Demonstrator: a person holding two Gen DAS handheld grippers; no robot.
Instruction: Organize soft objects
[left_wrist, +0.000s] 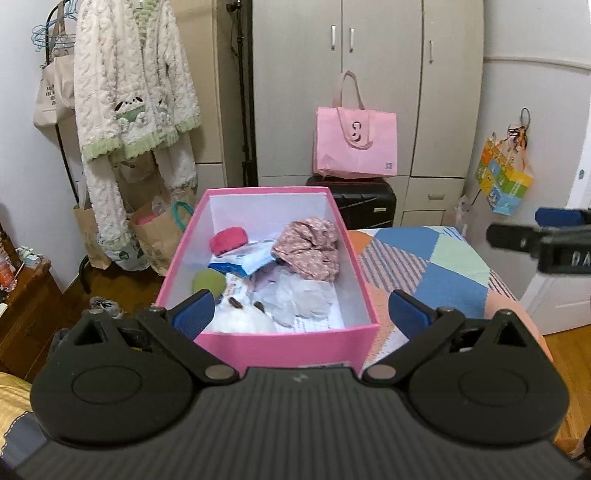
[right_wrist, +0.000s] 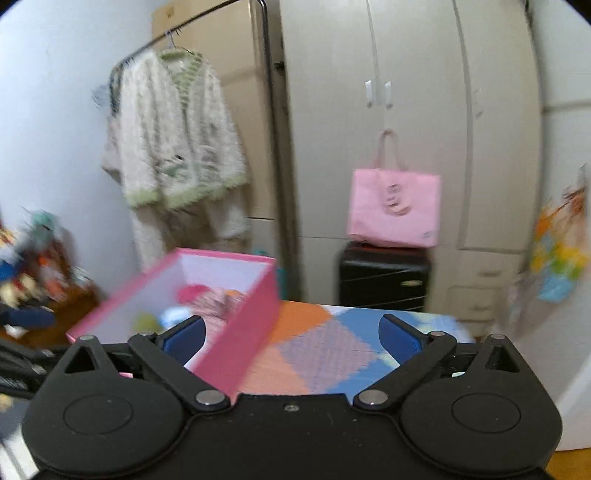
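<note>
Two blue pads of the left gripper (left_wrist: 301, 314) stand wide apart in the left wrist view, w/ nothing between them. It hangs just above the near end of the pink box (left_wrist: 364, 280), which sits on the patchwork blanket (left_wrist: 436, 258) at the bed's corner. Inside the box lie soft things: a pink floral cloth (left_wrist: 310, 247) at the right, a red pouch (left_wrist: 227, 239) toward the far left, a green round item (left_wrist: 208, 282) at the left wall, a blue-white packet (left_wrist: 245, 260) in the middle, a crumpled clear bag (left_wrist: 295, 295), and sth white and fluffy (left_wrist: 242, 319) at the near wall. The right gripper (left_wrist: 539, 240) shows at the right edge, over the blanket; from here I cannot tell its state. Behind: a pink bag (left_wrist: 356, 144) on a black suitcase (left_wrist: 364, 203), and a fluffy white coat (left_wrist: 136, 85) on a rack.

Right wrist view is blurred. The right gripper (right_wrist: 291, 336) has its jaws apart, empty, above the blanket (right_wrist: 325, 350). The box (right_wrist: 243, 332) is to the left, its corner near the left pad (right_wrist: 186, 338); contents are only colour patches. The pink bag (right_wrist: 395, 206) and suitcase (right_wrist: 384, 280) stand beyond, the coat (right_wrist: 177, 140) at the left.
</note>
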